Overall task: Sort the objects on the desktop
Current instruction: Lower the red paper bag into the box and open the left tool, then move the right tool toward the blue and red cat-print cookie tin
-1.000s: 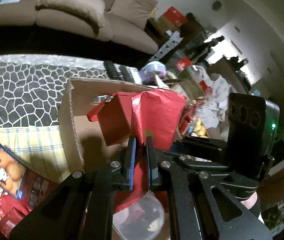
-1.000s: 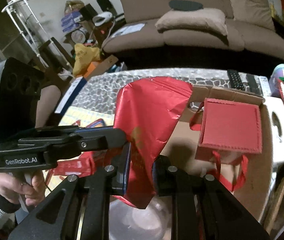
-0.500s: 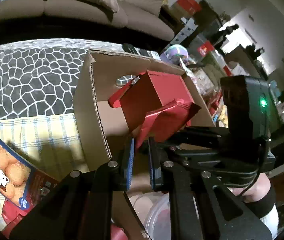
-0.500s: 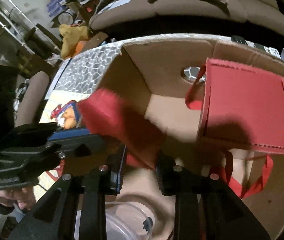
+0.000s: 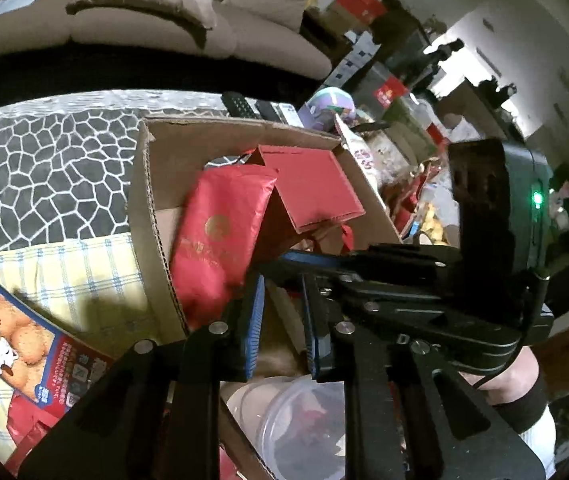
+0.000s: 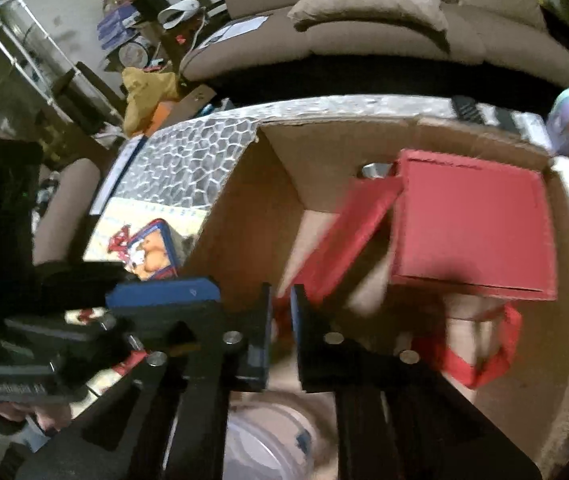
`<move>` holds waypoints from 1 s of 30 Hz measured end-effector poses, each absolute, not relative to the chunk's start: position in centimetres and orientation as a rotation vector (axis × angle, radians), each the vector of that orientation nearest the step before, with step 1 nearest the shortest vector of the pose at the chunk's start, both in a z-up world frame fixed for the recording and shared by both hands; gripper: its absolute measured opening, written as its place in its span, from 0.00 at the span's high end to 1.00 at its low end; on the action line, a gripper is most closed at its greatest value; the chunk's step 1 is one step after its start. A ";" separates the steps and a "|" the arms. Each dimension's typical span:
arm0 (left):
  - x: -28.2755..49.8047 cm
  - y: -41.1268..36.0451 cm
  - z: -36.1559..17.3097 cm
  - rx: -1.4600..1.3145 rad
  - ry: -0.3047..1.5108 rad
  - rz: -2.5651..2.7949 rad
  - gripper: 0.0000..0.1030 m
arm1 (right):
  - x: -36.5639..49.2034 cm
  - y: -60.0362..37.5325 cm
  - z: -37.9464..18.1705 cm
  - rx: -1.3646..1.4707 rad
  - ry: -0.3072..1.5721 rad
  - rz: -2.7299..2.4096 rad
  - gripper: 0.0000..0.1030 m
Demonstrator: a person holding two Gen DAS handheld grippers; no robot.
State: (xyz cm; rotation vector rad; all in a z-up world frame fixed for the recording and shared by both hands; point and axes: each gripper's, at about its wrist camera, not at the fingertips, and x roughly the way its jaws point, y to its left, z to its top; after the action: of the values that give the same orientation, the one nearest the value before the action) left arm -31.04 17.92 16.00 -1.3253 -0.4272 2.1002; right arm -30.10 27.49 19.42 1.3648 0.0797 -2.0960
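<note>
Red foil packet (image 5: pixel 220 236): frame centre, leaning inside cardboard box (image 5: pixel 152 216), beside red gift bag (image 5: pixel 312 188).
Left gripper (image 5: pixel 282 320): jaws just parted, nothing between.
Right gripper (image 6: pixel 280 332): closed, apparently empty.
Cookie box (image 5: pixel 12 344): lower left, on checked cloth (image 5: pixel 64 268).

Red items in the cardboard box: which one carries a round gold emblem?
The shiny red foil packet, leaning against the box's left wall, carries it. The matte red gift bag beside it is plain-faced, with ribbon handles.
</note>
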 end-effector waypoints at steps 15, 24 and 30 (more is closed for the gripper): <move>-28.8 14.5 18.2 -1.323 -0.444 2.147 0.80 | -28.5 28.6 20.2 1.412 0.070 -2.145 0.71; -24.8 11.0 19.4 -1.343 -0.380 2.202 0.45 | -25.5 28.5 21.8 1.411 0.071 -2.171 0.53; -21.9 7.1 20.0 -1.358 -0.367 2.253 0.21 | -22.6 27.0 23.7 1.370 0.088 -2.172 0.22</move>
State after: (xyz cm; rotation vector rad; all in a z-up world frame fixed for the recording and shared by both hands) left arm -21.91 7.13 19.98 -1.3578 -0.3674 2.2529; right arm -22.57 27.02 23.74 1.3696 0.0884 -2.1718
